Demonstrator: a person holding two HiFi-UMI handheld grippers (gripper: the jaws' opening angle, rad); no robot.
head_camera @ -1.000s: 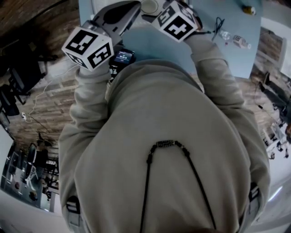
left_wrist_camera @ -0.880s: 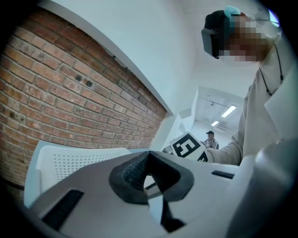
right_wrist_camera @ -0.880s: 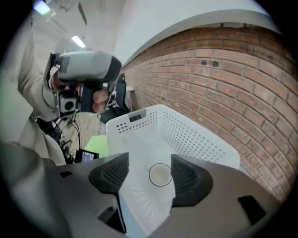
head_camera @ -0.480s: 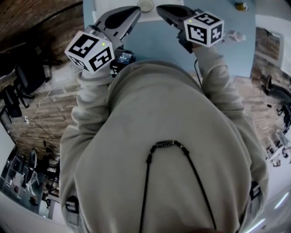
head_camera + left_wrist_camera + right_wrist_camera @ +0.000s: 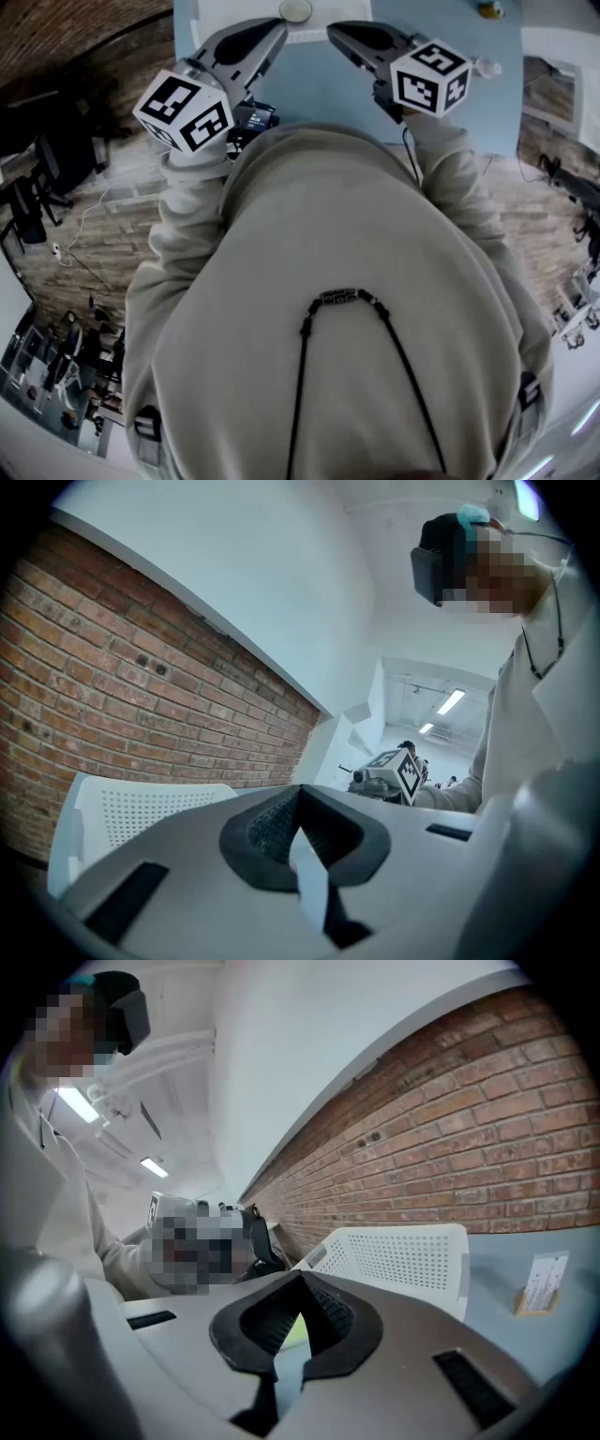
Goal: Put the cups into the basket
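In the head view both grippers are held up over the light blue table (image 5: 328,84), in front of the person's chest. My left gripper (image 5: 274,26) and my right gripper (image 5: 336,30) point toward the table's far edge, where a round cup (image 5: 295,9) stands next to the white perforated basket (image 5: 319,36). In its own view the left gripper (image 5: 300,789) is shut with nothing between its pads, and the basket (image 5: 122,808) is behind it. The right gripper (image 5: 302,1276) is shut and empty too. The basket (image 5: 403,1260) is beyond it, and something yellow-green (image 5: 294,1333) shows through its jaw gap.
A brick wall runs behind the table. A small upright card (image 5: 542,1283) stands on the table right of the basket. A phone-like device (image 5: 253,117) lies at the table's near edge. Small objects (image 5: 487,9) sit at the far right. Chairs and cables are on the floor at left.
The right gripper has swung from beside the cup out to the right and turned its marker cube. The left gripper has barely moved.
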